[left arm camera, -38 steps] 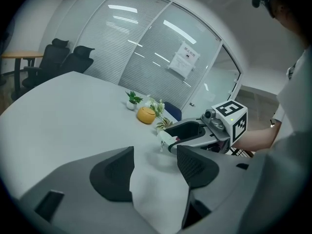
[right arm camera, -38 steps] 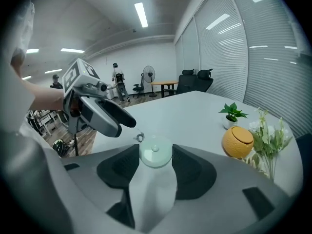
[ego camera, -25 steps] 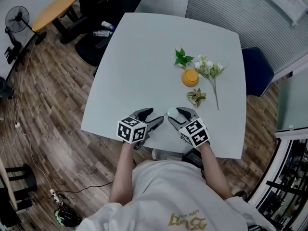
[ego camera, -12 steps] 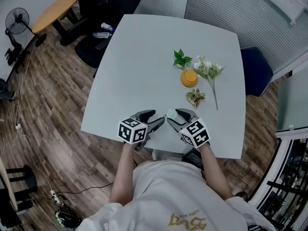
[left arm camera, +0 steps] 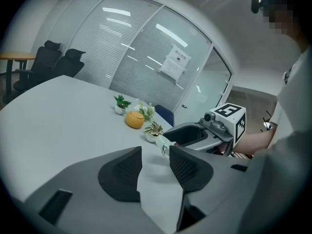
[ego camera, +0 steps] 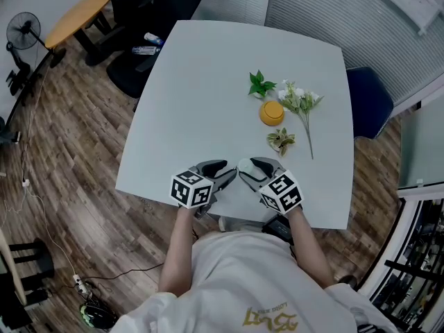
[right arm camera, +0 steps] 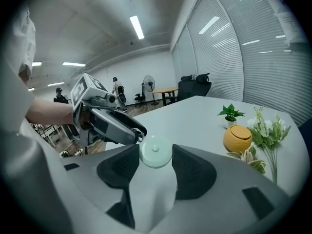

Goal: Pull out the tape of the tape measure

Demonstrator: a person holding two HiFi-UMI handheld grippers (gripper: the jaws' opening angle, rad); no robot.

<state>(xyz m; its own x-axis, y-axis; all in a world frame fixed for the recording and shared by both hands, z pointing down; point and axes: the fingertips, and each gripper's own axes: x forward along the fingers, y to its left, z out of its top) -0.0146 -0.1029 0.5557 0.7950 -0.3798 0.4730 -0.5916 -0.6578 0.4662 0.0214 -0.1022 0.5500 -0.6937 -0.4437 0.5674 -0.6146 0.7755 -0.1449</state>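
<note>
Am clamping round tape measure [right arm camera: 155,151] in right gripper [right arm camera: 156,156]; left gripper [left arm camera: 156,153] jaws just been closing around its pull tab [left arm camera: 163,147], not yet pinching.

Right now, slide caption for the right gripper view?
Right hand-held gripper grips round tape measure; left hand-held gripper's jaws just closing around its tab.

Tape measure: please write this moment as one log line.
right gripper: jaws shut on tape measure | left gripper: jaws just closing, tape end at their tips, not clamped | pull: not started
</note>
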